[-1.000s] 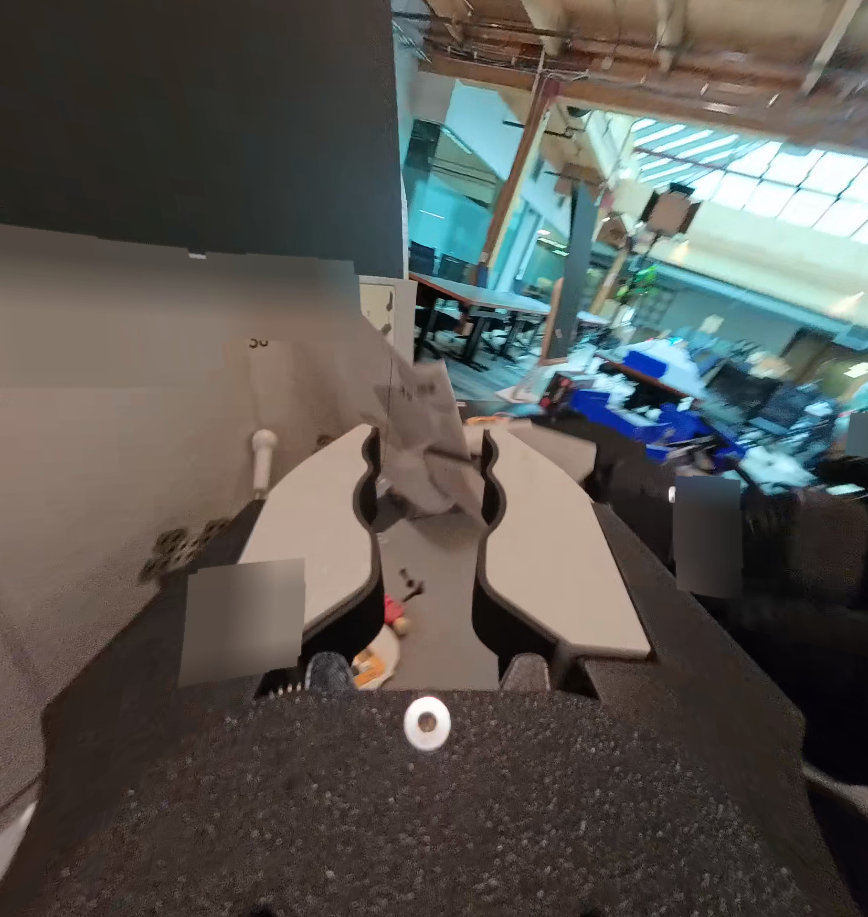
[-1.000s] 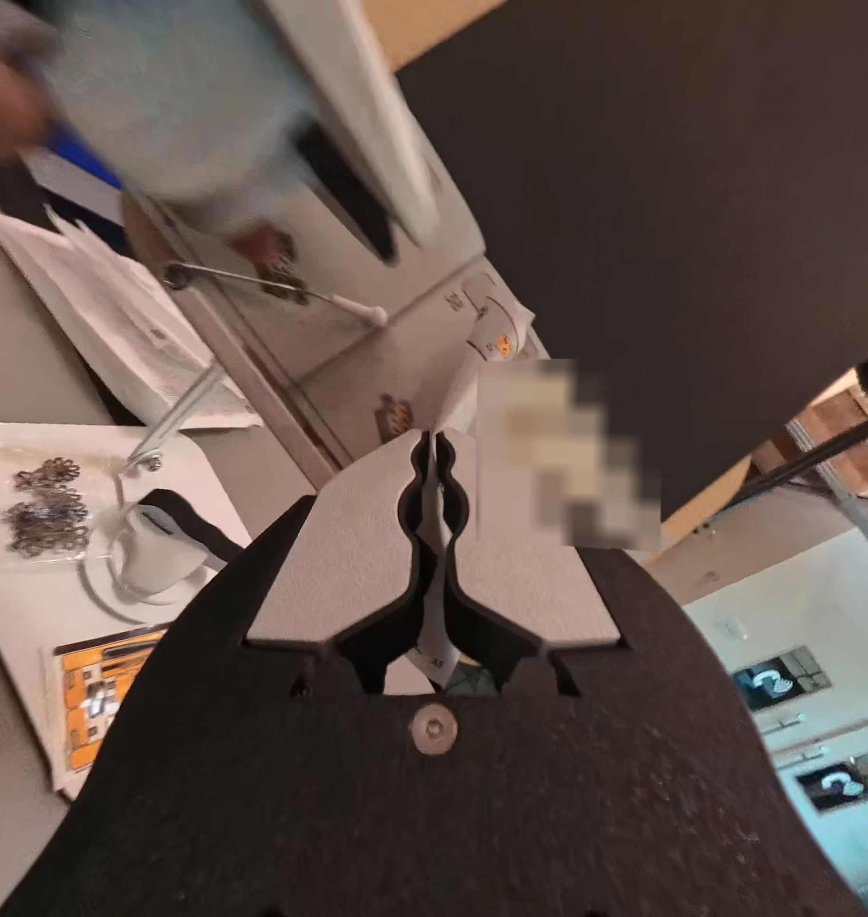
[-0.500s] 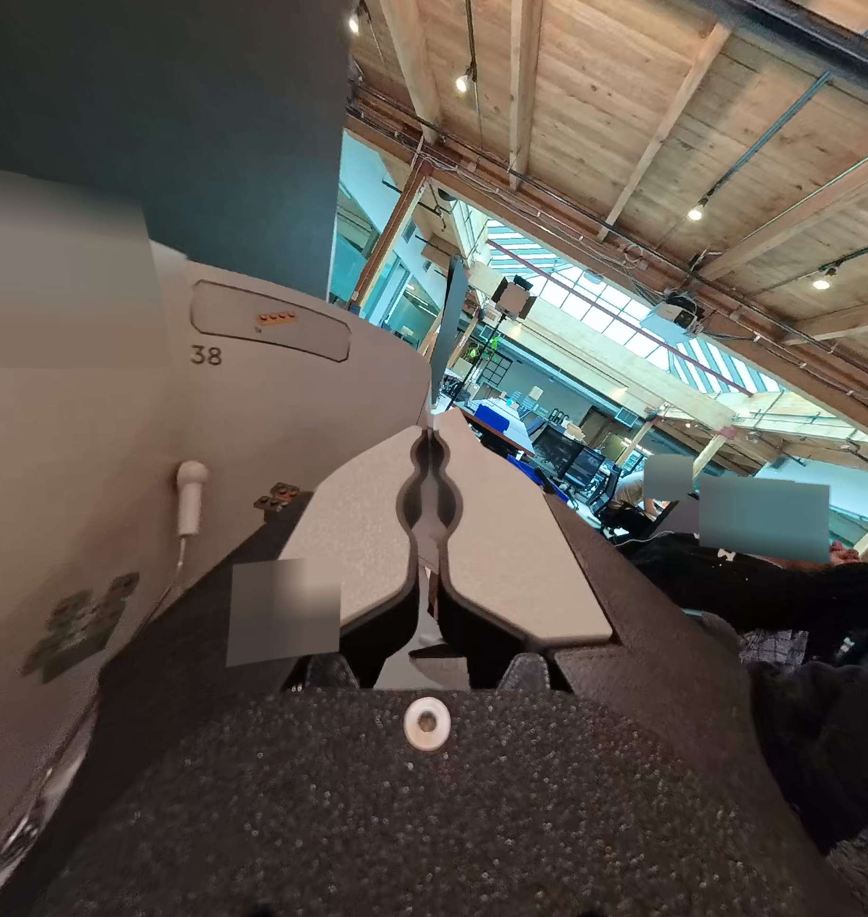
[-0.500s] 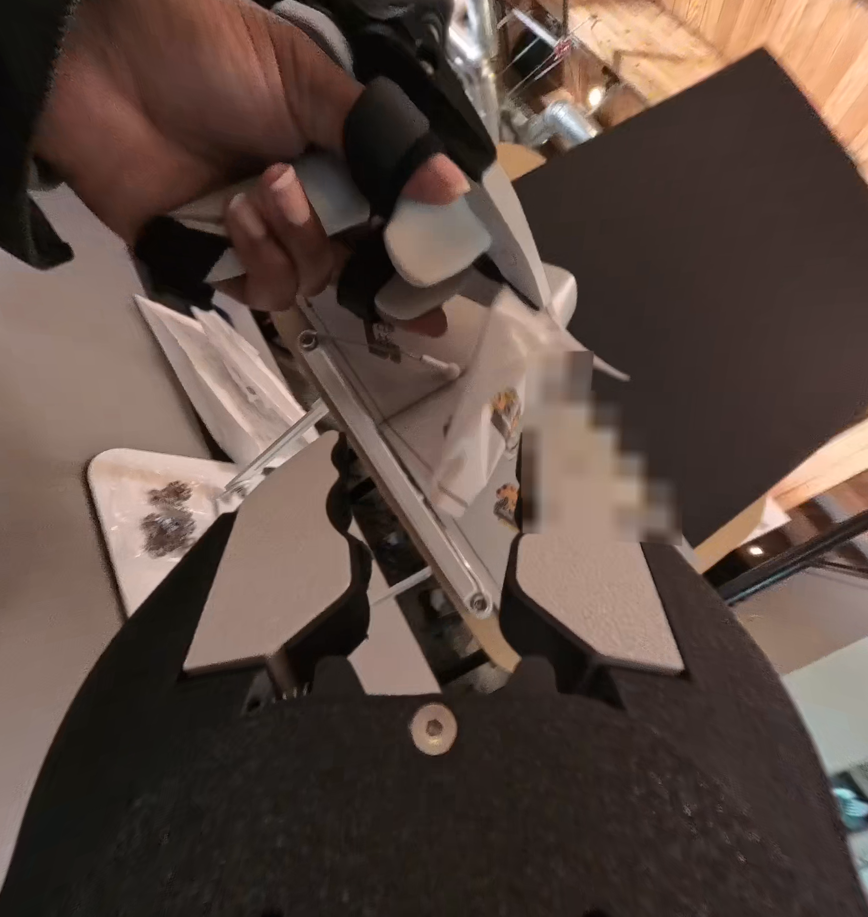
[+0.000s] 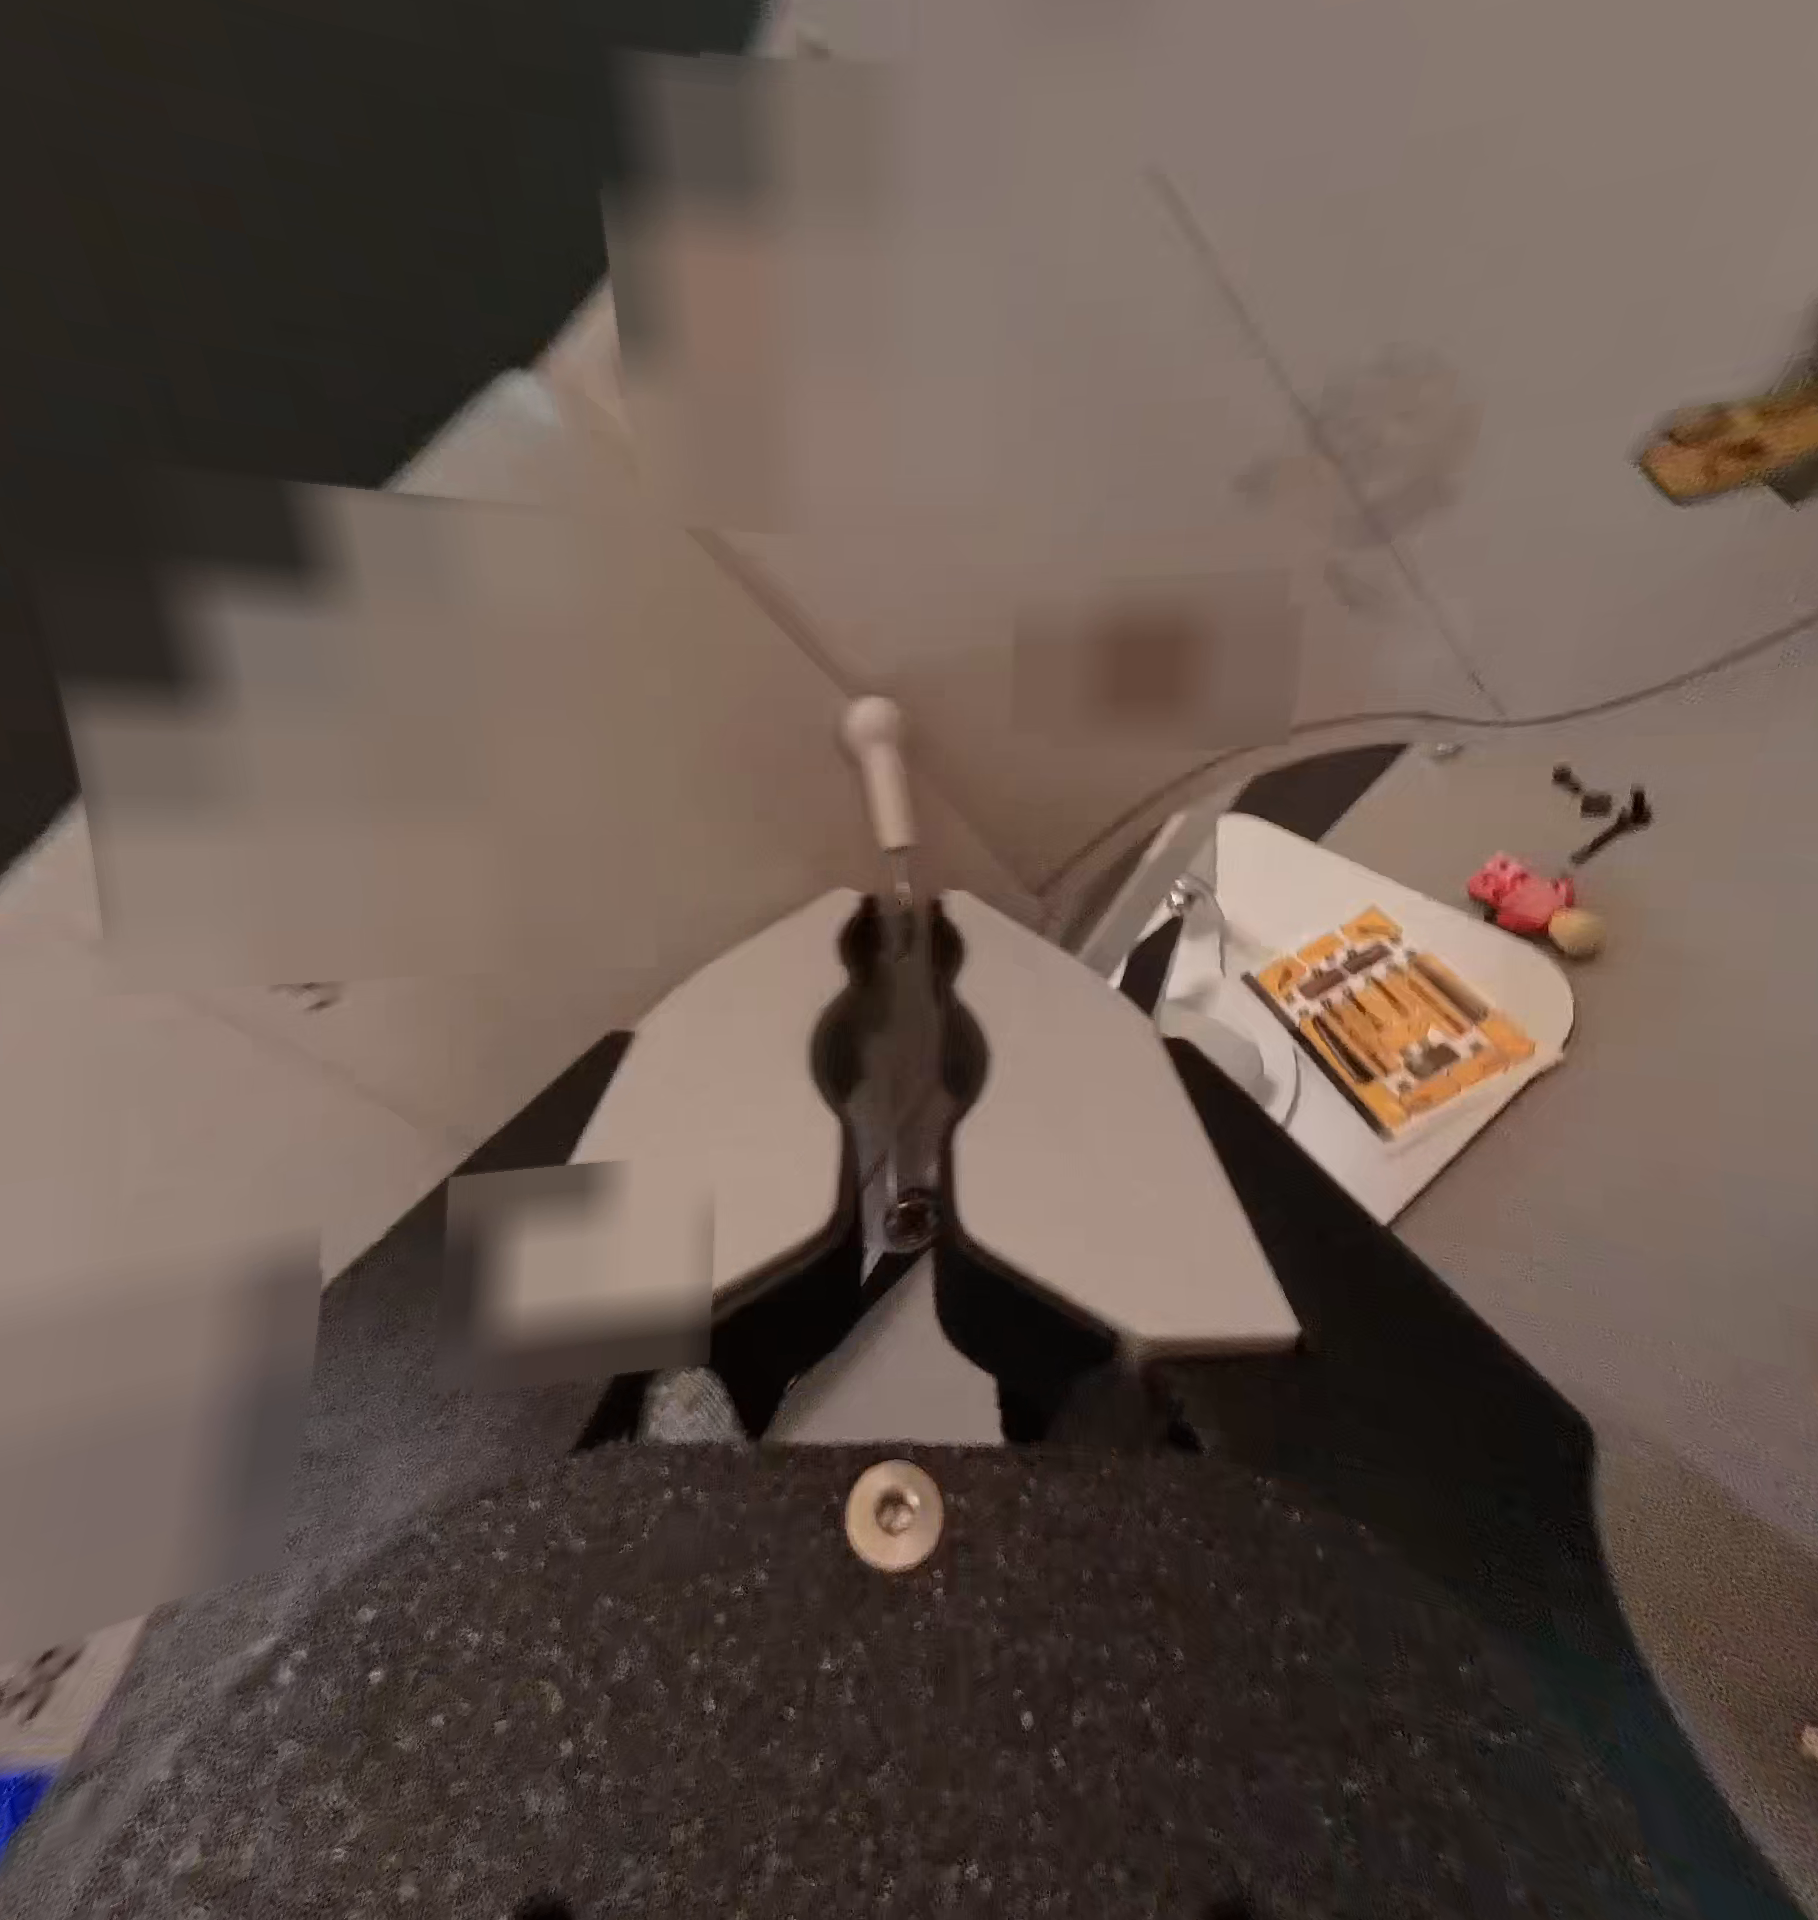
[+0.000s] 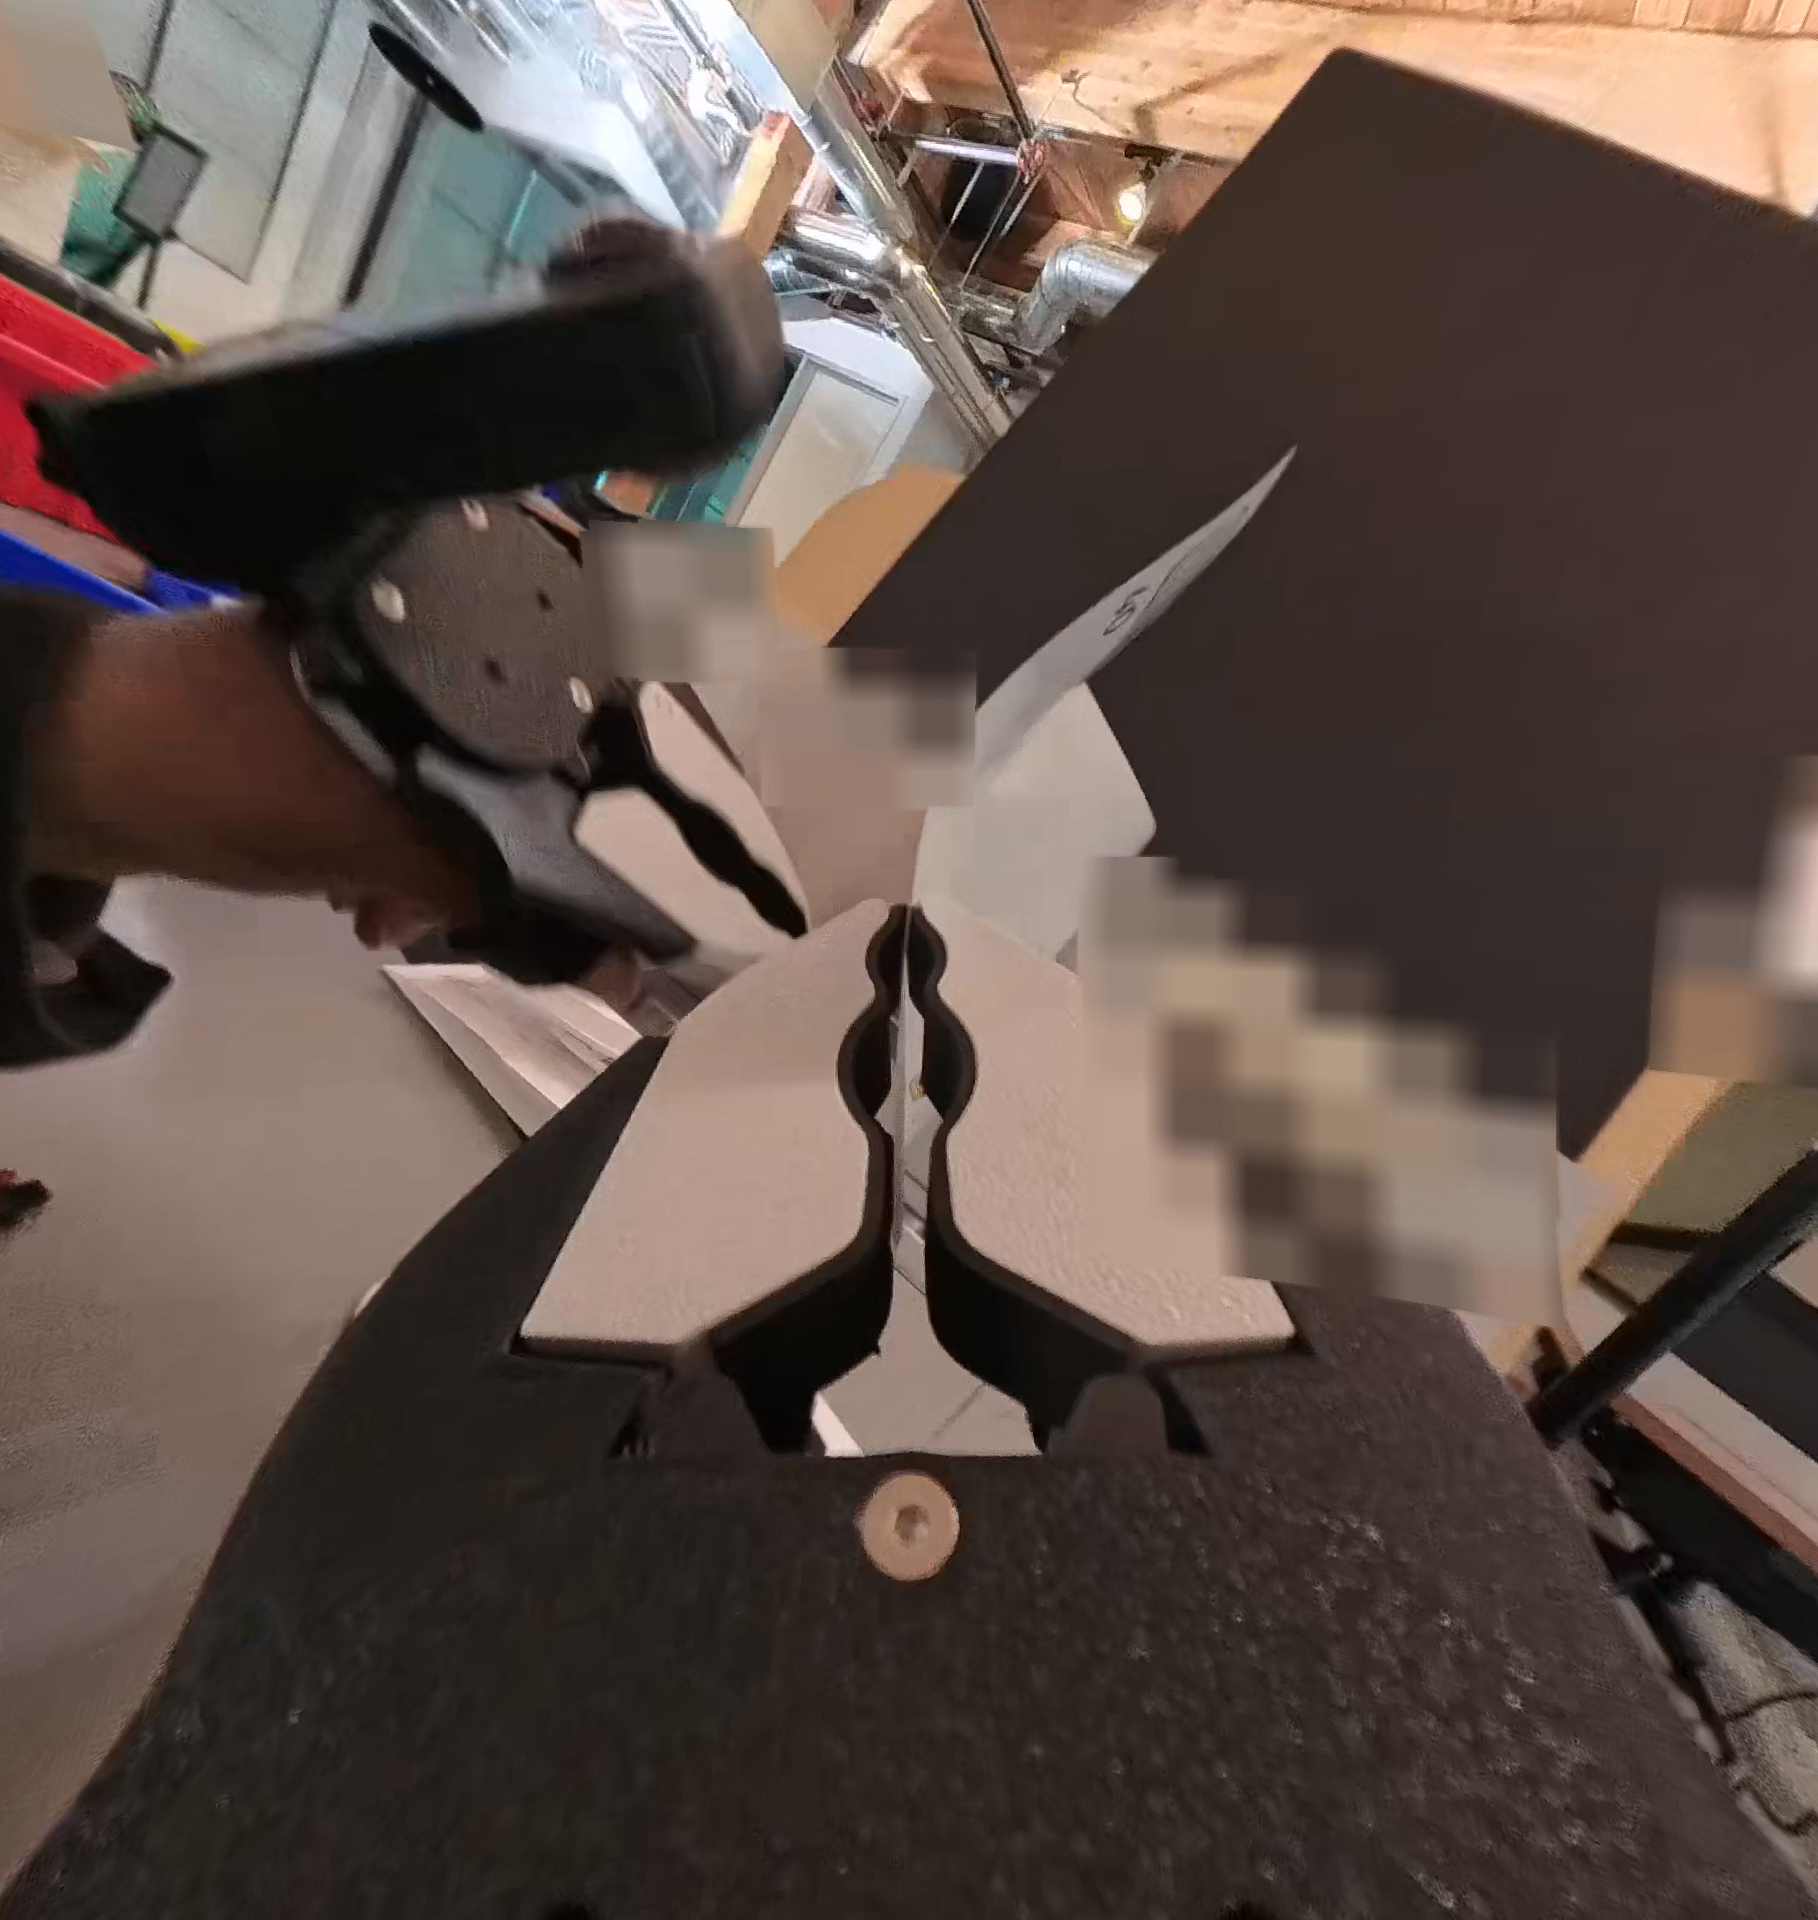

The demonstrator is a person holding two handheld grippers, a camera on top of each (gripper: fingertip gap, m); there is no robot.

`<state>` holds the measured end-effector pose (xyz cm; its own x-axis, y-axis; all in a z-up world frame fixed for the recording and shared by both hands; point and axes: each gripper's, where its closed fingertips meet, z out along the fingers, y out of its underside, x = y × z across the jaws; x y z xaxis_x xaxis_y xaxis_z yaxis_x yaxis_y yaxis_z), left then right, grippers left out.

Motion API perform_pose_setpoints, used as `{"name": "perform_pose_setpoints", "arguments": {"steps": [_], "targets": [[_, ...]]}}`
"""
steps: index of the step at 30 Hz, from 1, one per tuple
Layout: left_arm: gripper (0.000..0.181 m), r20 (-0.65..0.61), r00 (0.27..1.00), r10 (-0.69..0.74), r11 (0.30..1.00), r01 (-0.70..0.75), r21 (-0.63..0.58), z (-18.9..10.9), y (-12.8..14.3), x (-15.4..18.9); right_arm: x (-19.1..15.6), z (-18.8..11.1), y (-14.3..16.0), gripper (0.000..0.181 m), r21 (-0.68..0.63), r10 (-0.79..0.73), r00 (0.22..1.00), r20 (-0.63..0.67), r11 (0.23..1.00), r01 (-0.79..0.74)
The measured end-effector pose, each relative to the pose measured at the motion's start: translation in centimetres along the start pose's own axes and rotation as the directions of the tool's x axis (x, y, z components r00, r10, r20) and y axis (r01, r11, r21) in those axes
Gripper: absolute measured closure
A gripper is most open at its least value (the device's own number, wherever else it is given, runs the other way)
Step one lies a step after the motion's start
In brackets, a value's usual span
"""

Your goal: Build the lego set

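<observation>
The instruction booklet [image 5: 988,436] stands open on a book stand, largely under mosaic patches. My left gripper [image 5: 900,904] is shut on the stand's thin metal page-holder bar [image 5: 910,1226]; its white-tipped wire arm [image 5: 877,769] sticks out past the fingertips. My right gripper [image 6: 903,914] is shut on the edge of a booklet page [image 6: 1050,790], which runs up between its fingers. The left gripper [image 6: 697,831], held by a hand, also shows in the right wrist view, just left of my right fingertips. A pink lego piece [image 5: 1518,896] and small black pieces [image 5: 1601,816] lie on the grey table.
A white tray [image 5: 1507,1039] with an orange sticker sheet [image 5: 1388,1023] sits right of the stand. A black board [image 6: 1456,520] stands behind the booklet. A folded paper sheet [image 6: 510,1029] lies on the table below the hand. A cable [image 5: 1507,717] crosses the table. Across from one pair of fingers to the other is roughly 12 cm. About 25 cm separates my left fingertips from the pink lego piece [image 5: 1518,896].
The right gripper was open around the stand's metal bar and is now shut on a page. The left gripper closed and its view swung from the ceiling down to the table.
</observation>
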<state>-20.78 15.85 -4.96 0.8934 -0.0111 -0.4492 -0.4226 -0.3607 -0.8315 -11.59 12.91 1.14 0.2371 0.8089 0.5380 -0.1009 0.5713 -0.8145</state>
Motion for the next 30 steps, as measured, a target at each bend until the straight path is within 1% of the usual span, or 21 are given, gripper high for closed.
{"name": "perform_pose_setpoints", "arguments": {"steps": [1,3,4,5,6,7,8,9,10,11,12,13,14,15,18,20,21,24,27,29,30], "targets": [[0.181,0.01,0.999,0.033,0.999,-0.032,-0.02,0.5,0.3,0.3,-0.2,0.4,-0.1,0.181,-0.016,0.02,1.0,0.006,1.0,-0.019],[0.181,0.063,0.996,0.059,0.998,-0.06,0.002,0.2,0.3,-0.2,-0.6,1.3,-0.5,0.181,-0.032,0.053,0.998,0.029,0.998,-0.052],[0.18,0.091,0.996,0.007,0.999,-0.011,0.037,-0.4,0.2,-1.0,-1.0,1.8,-0.7,0.181,-0.045,0.058,0.997,0.04,0.997,-0.057],[0.179,0.099,0.991,-0.088,0.993,0.08,0.086,-1.3,0.4,-2.0,-1.5,2.4,-0.9,0.181,-0.057,0.059,0.997,0.057,0.997,-0.056],[0.178,0.077,0.974,-0.213,0.969,0.201,0.145,-2.2,0.9,-2.8,-2.0,3.0,-1.1,0.181,-0.064,0.059,0.996,0.071,0.996,-0.055],[0.178,0.035,0.938,-0.346,0.922,0.333,0.2,-3.0,1.7,-3.6,-2.7,3.7,-1.2,0.181,-0.074,0.059,0.995,0.086,0.996,-0.052],[0.177,-0.024,0.882,-0.471,0.854,0.462,0.241,-3.6,2.8,-4.2,-3.7,4.6,-1.2,0.181,-0.096,0.059,0.992,0.112,0.994,-0.048],[0.177,-0.107,0.804,-0.585,0.762,0.59,0.267,-4.1,3.9,-4.5,-4.7,5.6,-1.1,0.181,-0.122,0.058,0.99,0.131,0.992,-0.042],[0.177,-0.214,0.701,-0.68,0.646,0.711,0.276,-4.5,4.9,-4.5,-5.8,6.6,-0.9,0.181,-0.143,0.053,0.988,0.148,0.989,-0.031],[0.177,-0.315,0.583,-0.749,0.521,0.812,0.264,-4.7,5.8,-4.3,-6.9,7.7,-0.4,0.181,-0.178,0.042,0.986,0.164,0.984,-0.012],[0.177,-0.404,0.471,-0.784,0.404,0.881,0.245,-4.8,6.5,-4.0,-7.8,8.8,0.2,0.181,-0.216,0.021,0.986,0.165,0.976,0.015],[0.178,-0.478,0.379,-0.793,0.303,0.925,0.23,-5.0,7.0,-3.8,-8.7,10.0,1.0,0.181,-0.252,-0.002,0.986,0.166,0.967,0.045],[0.177,-0.526,0.309,-0.792,0.226,0.949,0.218,-5.0,7.4,-3.5,-9.4,11.1,1.8,0.181,-0.281,-0.016,0.986,0.167,0.958,0.063],[0.178,-0.563,0.26,-0.785,0.167,0.963,0.211,-5.0,7.8,-3.2,-10.0,12.0,2.3,0.181,-0.304,-0.02,0.986,0.167,0.95,0.07],[0.178,-0.647,0.15,-0.748,0.043,0.983,0.178,-4.8,8.5,-2.7,-11.1,14.4,3.4,0.175,-0.362,-0.03,0.987,0.155,0.928,0.086],[0.178,-0.673,0.119,-0.73,0.005,0.985,0.17,-4.7,8.6,-2.7,-11.7,15.6,3.7,0.166,-0.389,-0.017,0.989,0.149,0.918,0.074],[0.178,-0.678,0.115,-0.726,-0.002,0.986,0.169,-4.7,8.6,-2.7,-11.9,16.0,3.8,0.16,-0.405,-0.013,0.988,0.151,0.911,0.074],[0.178,-0.686,0.115,-0.719,-0.004,0.986,0.169,-4.8,8.3,-2.9,-12.5,16.8,3.4,0.156,-0.399,-0.01,0.986,0.168,0.914,0.077],[0.178,-0.664,0.141,-0.734,0.024,0.983,0.183,-4.9,8.1,-3.1,-13.8,16.5,2.5,0.142,-0.379,0.071,0.966,0.248,0.925,0.029],[0.178,-0.659,0.156,-0.736,0.031,0.98,0.197,-4.9,7.8,-3.3,-15.3,15.8,1.5,0.129,-0.371,0.179,0.922,0.343,0.928,-0.042],[0.178,-0.651,0.163,-0.741,0.036,0.978,0.204,-4.9,7.8,-3.3,-16.0,15.3,1.0,0.129,-0.367,0.23,0.887,0.4,0.927,-0.075]]}}
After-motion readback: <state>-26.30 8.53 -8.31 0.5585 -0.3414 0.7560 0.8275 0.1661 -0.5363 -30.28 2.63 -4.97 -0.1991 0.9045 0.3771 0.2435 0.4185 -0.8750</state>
